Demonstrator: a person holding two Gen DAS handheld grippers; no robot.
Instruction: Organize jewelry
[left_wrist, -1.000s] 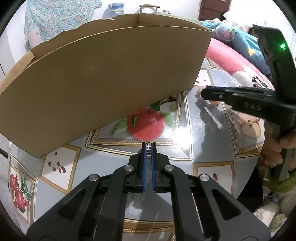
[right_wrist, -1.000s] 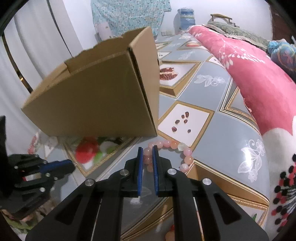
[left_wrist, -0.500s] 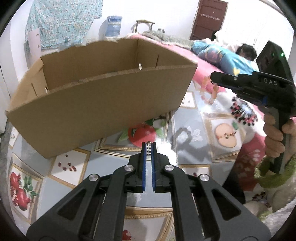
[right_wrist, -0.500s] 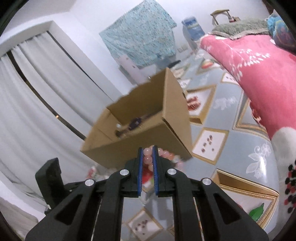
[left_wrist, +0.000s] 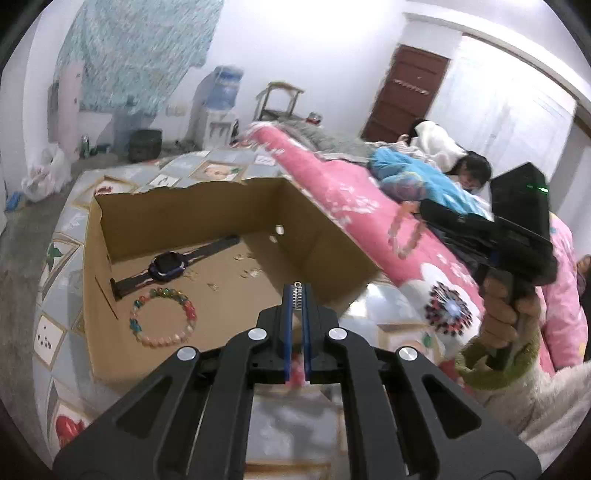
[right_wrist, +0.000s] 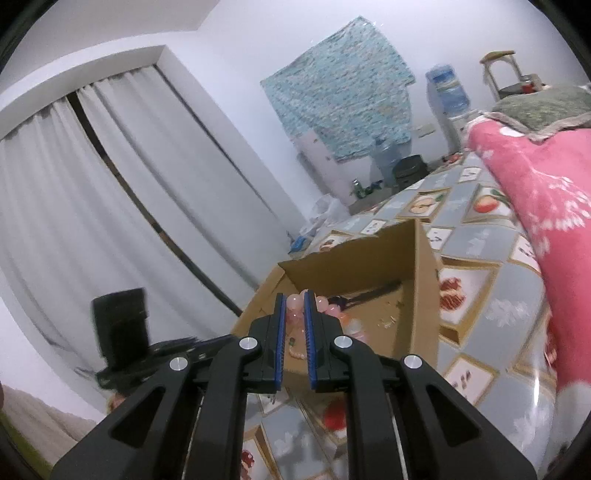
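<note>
The right gripper (right_wrist: 294, 306) pinched a pink bead bracelet (right_wrist: 295, 301) at mid-frame, dangling above the open cardboard box (left_wrist: 118, 332). The left gripper (left_wrist: 296, 295) clamped a small silver clasp (left_wrist: 297, 293), presumably for the same box.

1. We count one cardboard box (left_wrist: 325, 236), open at the top, on the tiled surface.
2. We count two bead bracelets: a multicoloured one (left_wrist: 162, 317) flat on the near-left box floor, and a pink one (left_wrist: 404, 236) dangling to the right of the box.
3. We count one dark watch (left_wrist: 168, 264) lying inside the box, farther in than the multicoloured bracelet.
4. We count two grippers: the left gripper (left_wrist: 296, 295) and the right gripper (right_wrist: 295, 301).
5. We count one small silver spring-like piece (left_wrist: 297, 293) at the left gripper's tips.
6. We count several tiny scraps on the box floor, too small to number.
</note>
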